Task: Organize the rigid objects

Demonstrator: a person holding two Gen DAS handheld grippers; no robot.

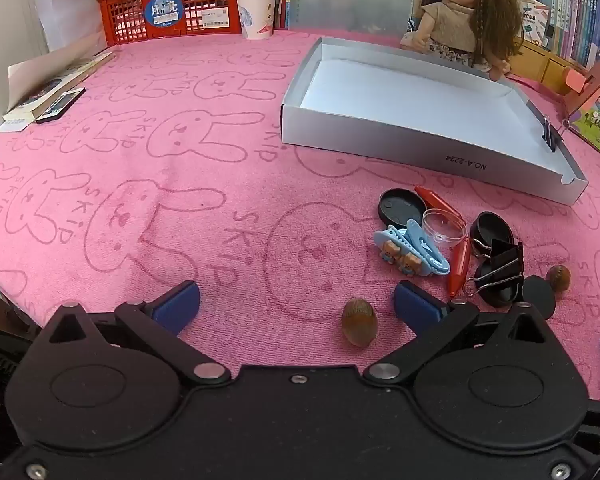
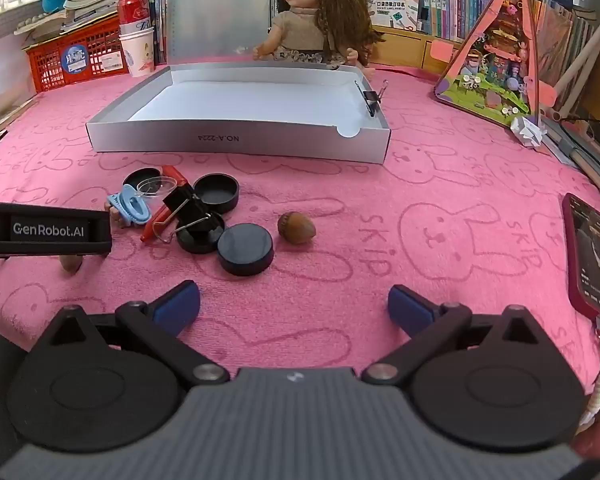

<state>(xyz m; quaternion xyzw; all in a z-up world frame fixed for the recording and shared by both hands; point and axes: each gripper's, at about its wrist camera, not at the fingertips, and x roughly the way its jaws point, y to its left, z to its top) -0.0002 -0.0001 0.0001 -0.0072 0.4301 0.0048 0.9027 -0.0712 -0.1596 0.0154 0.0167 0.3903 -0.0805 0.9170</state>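
A grey open box (image 1: 420, 142) (image 2: 236, 142) lies on the pink towel, with a small black clip (image 1: 551, 136) (image 2: 371, 98) on its right wall. In front of it sits a heap: black round lids (image 1: 402, 205) (image 2: 245, 249), a blue hair claw (image 1: 410, 250) (image 2: 129, 207), red crayons (image 1: 458, 270) (image 2: 156, 220), a clear dish (image 1: 444, 226) (image 2: 158, 186) and a black binder clip (image 1: 500, 266) (image 2: 184, 204). One acorn (image 1: 359, 322) lies between my left gripper's (image 1: 296, 302) open jaws; another acorn (image 1: 559, 277) (image 2: 296, 228) lies right of the heap. My right gripper (image 2: 294, 306) is open and empty.
A doll (image 1: 460, 16) (image 2: 312, 16), a red basket (image 1: 168, 12) (image 2: 76, 60), paper cups (image 1: 258, 12) (image 2: 138, 54) and books stand behind the box. A phone (image 2: 594, 256) lies at the right. A pink toy house (image 2: 500, 64) stands at the back right. The left device's side (image 2: 44, 232) shows at the left.
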